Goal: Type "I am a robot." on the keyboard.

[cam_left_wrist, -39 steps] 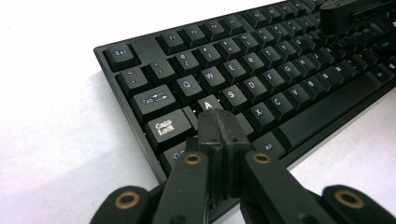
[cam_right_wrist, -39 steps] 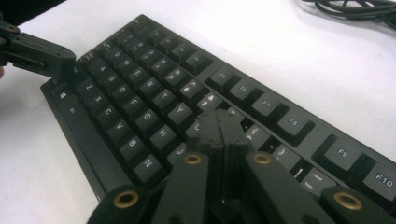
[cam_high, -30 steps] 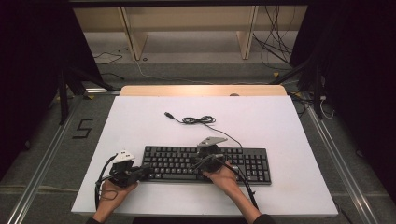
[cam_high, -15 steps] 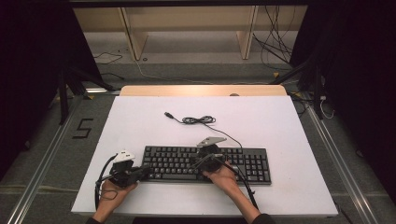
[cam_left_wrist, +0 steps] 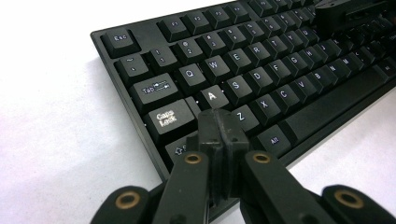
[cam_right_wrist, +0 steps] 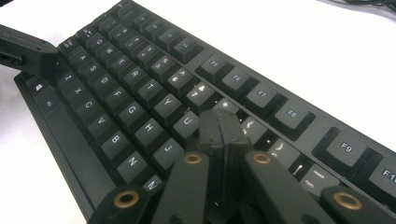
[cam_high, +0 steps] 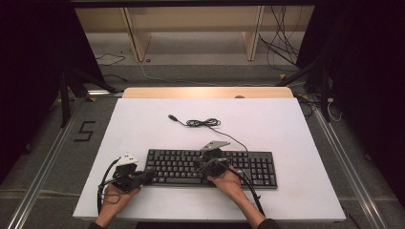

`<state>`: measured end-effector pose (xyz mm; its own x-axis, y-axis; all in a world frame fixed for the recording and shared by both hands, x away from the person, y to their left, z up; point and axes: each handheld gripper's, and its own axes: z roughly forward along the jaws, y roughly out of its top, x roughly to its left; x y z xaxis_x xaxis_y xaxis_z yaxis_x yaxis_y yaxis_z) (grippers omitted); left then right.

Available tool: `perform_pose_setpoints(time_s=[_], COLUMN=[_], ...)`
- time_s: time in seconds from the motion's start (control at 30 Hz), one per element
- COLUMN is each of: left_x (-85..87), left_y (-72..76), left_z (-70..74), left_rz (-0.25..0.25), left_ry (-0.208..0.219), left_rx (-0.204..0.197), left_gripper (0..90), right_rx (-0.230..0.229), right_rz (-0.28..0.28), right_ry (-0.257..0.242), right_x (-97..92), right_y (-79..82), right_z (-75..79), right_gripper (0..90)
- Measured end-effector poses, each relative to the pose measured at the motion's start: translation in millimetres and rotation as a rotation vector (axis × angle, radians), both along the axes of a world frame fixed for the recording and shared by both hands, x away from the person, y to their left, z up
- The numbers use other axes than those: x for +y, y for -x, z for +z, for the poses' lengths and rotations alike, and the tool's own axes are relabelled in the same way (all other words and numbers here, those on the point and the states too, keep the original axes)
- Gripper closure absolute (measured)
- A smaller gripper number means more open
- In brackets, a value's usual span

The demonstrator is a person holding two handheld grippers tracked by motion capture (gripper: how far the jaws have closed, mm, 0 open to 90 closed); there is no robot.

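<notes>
One black keyboard (cam_high: pixel 210 168) lies flat on the white table (cam_high: pixel 286 129), near the front edge, long side running left-right. Its cable (cam_high: pixel 203 123) runs off the back edge, loops once and ends in a plug lying loose farther back on the table.

Left claw (cam_high: pixel 145 175) sits at the keyboard's left end, jaws pressed together with nothing between them. In the left gripper view the closed tips (cam_left_wrist: pixel 220 122) are over the left-hand letter block, between the A and Z keys, just right of Caps Lock; can't tell whether they press a key or sit just above it.

Right claw (cam_high: pixel 206 166) is over the middle of the keyboard, jaws also pressed together and empty. In the right gripper view its tips (cam_right_wrist: pixel 223 123) are beside the U key, close to the number row; contact with a key not clear either.

Both hands hold the grippers from the near side, left hand (cam_high: pixel 117 196) off the keyboard's left end, right hand (cam_high: pixel 228 182) resting across its front edge. Each gripper trails a black cable towards the person.

Beyond the table: wooden shelving (cam_high: pixel 191 24), loose wires on the floor.
</notes>
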<state>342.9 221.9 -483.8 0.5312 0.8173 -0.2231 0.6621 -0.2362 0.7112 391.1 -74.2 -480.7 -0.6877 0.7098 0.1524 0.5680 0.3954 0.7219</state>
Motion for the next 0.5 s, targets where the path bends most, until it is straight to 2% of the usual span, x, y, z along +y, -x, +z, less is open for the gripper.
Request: perform_pose_setpoints(time_s=[0.23,0.3,0.5], left_x=[-0.3,-0.1,0.4], left_y=[0.2,0.7,3.4], left_z=[0.8,2.3,7.6], left_rz=[0.001,0.003,0.000], left_ry=[-0.004,0.009,0.049], left_rx=[-0.008,-0.019,-0.056], left_gripper=[88.8,86.4,83.5], right_rx=[0.002,0.014,-0.009], right_rz=[-0.001,0.005,0.006], right_ry=[-0.011,-0.030,-0.085], right_x=[-1.0,-2.2,-8.2], right_y=[-0.3,-0.2,1.5], right_z=[0.5,2.0,11.8], right_gripper=[90.0,86.6,81.5])
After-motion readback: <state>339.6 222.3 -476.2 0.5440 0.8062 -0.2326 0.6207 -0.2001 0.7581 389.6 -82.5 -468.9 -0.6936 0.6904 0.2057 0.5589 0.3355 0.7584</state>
